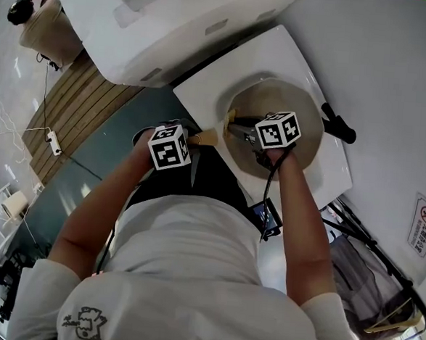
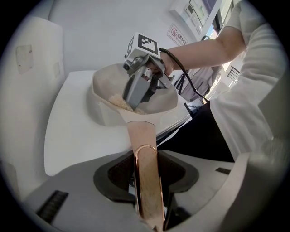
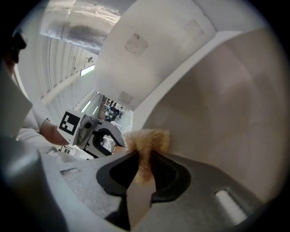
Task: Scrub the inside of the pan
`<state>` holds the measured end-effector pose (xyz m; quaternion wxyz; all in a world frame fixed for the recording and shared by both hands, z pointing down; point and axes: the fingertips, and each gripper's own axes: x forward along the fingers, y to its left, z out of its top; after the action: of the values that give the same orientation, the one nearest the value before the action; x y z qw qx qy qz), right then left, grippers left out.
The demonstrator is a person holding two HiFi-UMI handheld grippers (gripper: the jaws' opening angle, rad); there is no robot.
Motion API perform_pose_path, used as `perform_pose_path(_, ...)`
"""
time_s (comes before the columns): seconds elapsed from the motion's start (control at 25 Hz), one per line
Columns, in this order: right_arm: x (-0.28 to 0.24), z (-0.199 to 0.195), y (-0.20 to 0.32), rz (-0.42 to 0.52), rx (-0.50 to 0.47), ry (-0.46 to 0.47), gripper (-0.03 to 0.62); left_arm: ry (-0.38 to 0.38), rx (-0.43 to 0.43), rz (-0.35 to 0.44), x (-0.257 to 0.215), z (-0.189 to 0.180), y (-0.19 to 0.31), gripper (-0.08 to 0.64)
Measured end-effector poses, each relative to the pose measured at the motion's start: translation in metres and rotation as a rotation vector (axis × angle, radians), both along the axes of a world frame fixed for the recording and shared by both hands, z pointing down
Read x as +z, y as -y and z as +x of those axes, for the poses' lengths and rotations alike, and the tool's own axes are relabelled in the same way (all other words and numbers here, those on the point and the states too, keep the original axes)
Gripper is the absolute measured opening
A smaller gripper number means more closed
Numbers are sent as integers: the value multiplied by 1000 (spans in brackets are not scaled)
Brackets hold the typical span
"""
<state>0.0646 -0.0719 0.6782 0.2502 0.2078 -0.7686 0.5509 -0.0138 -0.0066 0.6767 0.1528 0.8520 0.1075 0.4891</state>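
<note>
Currently my right gripper pinches a tan scouring pad against the pan's inner wall, centre frame. My left gripper clamps the pan handle. Scrubbing looks in progress; I cannot judge coverage.

A beige round pan with a copper-toned handle sits upright. A tan fibrous pad touches its inside
</note>
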Motion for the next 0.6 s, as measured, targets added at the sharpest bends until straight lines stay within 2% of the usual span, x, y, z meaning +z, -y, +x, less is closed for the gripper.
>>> perform_pose_path(0.12,0,-4,-16,-71,-29,39,84,-1,-3,2,0,-1,0,160)
perform_pose_path(0.32,-3,-5,-43,-189,-106,49,83,-3,-6,-3,-1,0,-1,160)
perform_pose_path(0.6,-6,10,-91,-359,-294,-17,83,-4,-25,-10,-2,-1,0,156)
